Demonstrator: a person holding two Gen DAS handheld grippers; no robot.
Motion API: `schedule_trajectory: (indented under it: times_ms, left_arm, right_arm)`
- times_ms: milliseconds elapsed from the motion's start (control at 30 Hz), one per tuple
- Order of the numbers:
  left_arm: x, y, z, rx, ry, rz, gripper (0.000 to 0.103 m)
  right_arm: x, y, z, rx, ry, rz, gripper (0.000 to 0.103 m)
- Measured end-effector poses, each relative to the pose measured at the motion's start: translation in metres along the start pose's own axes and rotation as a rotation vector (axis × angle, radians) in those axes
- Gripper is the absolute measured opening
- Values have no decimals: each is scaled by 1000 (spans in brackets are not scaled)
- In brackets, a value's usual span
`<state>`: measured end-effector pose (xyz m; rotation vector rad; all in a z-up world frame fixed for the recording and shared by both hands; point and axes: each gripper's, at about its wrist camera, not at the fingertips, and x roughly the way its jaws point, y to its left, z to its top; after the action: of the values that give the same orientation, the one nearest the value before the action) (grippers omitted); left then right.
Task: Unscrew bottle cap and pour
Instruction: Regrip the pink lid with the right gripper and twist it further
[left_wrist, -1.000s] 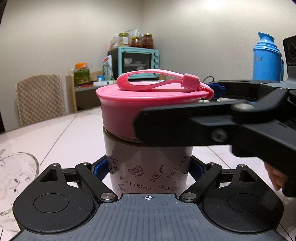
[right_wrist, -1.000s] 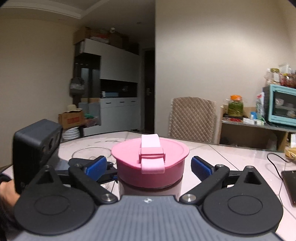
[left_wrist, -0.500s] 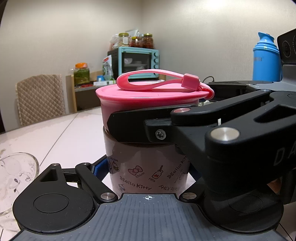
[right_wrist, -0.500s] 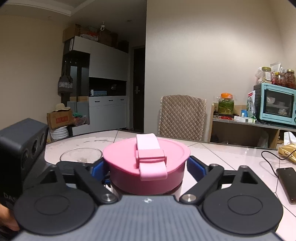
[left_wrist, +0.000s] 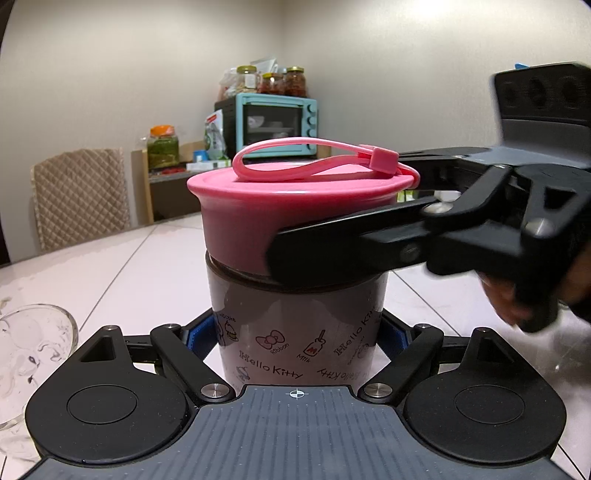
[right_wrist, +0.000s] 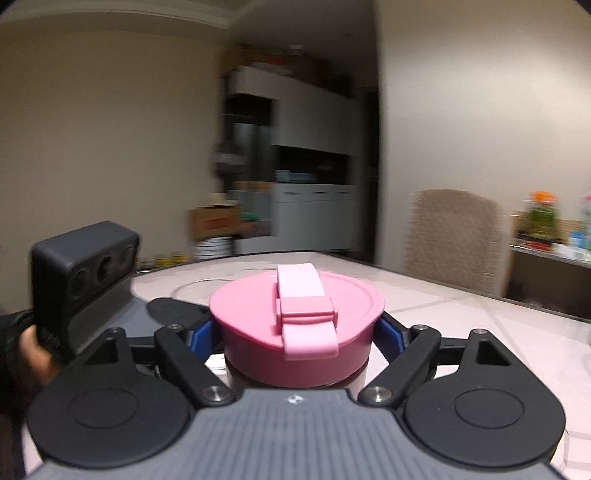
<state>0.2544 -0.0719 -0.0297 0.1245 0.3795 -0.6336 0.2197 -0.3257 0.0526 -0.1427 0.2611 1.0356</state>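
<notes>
Two tools work on one bottle (left_wrist: 295, 325), which stands upright on the pale tabletop (left_wrist: 122, 266). The left tool (left_wrist: 295, 338) is clamped on the lower body of the bottle, its blue pads (left_wrist: 197, 338) pressed against either side of the printed wall, where cartoon drawings and the words "Hello Kitty" show. The right tool (right_wrist: 295, 328) is clamped on the pink cap (left_wrist: 295, 206), its blue pads (right_wrist: 388, 332) touching the cap's flanks; in the left wrist view it reaches in from the right, one black finger (left_wrist: 351, 243) lying across the front of the cap's lower part. The cap sits on top of the bottle, and a dark band shows just beneath its lower edge. A pink strap (left_wrist: 314, 158) loops over the cap's flat top and ends in a small clasp (left_wrist: 384, 158) near the right rim; in the right wrist view the strap runs down the near side of the cap. A glass bowl (left_wrist: 29, 350) stands on the tabletop just left of the left tool. Behind, against the wall, are a quilted chair (left_wrist: 81, 195), a green jar (left_wrist: 162, 146) and a teal oven (left_wrist: 273, 123) with jars on top. The right wrist view is blurred in its background.
</notes>
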Motion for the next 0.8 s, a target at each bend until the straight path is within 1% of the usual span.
schedule_trajectory:
  times_ms: [67,100,167,200,300,367,433,500,600,667,800]
  left_arm:
    - [0,1,0,-1,0,0,90]
    - [-1,1,-1,-2,0,-1,90]
    - [-1,2,-1,-6,0,-2,90]
    - [-1,2,-1,-6,0,-3,90]
    - [-1,3,-1,-3,0,-2,90]
    - [-1,4,-1,-4,0,-3,90]
    - [-1,4,-1,-5,0,-3,90]
    - [-1,4,-1,-5,0,-3,90]
    - [1,3,0,-5,1,-3,90]
    - [1,3,0,-4,0,-3,90]
    - [1,2,0,-4,0,-3,90]
  right_arm:
    - [-1,-16,1,-16,-1,98,85]
    - [-1,-21,2,-25,-2,130,85]
    - [-1,-27,4,-30,0,169,85]
    - [-1,-29,5,-32,1,182,85]
    - [-2,-27,8,-30,1,172,85]
    - [-2,-24,10,-19,-1,142,87]
    - [-3,-17,12,-6,-2,101,101]
    - [-5,-6,9,-3,-2,41,101]
    - [-8,8,9,11,11,-84,101]
    - [-11,19,10,29,-2,-170,101]
    - [-10,39,8,36,-21,-265,101]
